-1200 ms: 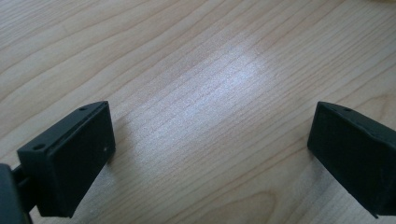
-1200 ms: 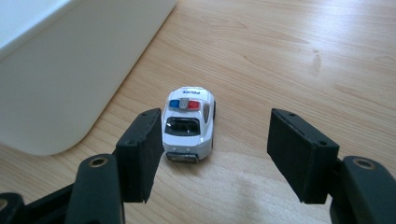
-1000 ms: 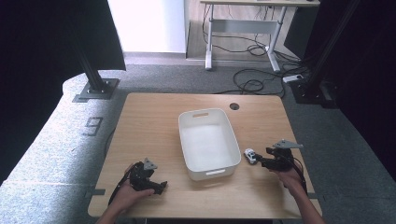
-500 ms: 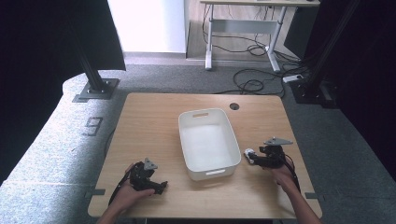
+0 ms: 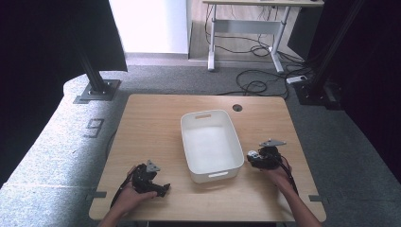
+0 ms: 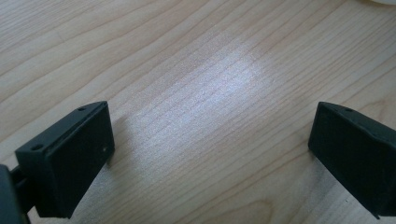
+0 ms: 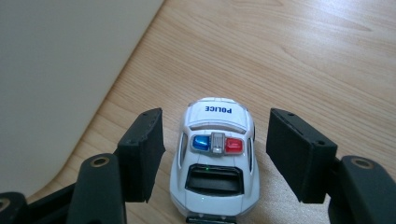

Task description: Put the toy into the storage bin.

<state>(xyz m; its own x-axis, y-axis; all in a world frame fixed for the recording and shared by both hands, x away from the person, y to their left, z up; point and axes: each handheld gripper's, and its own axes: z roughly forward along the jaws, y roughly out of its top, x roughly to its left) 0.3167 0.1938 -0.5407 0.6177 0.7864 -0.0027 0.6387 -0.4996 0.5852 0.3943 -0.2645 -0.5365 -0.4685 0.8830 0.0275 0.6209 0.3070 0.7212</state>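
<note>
One toy police car [image 7: 215, 156] sits low in the middle of the right gripper view: white body, blue and red roof lights, "POLICE" on the hood (the lettering reads upside down there). The right gripper [image 7: 215, 149] is spread, a jaw on each side with gaps between. One white tub [image 5: 211, 144] is at centre frame in the high view, the car [image 5: 252, 154] just right of it. The left gripper [image 6: 210, 149], also spread, rests over bare table [image 6: 196, 70].

Toy car [image 7: 215, 156] right of bin [image 5: 211, 144]
</note>
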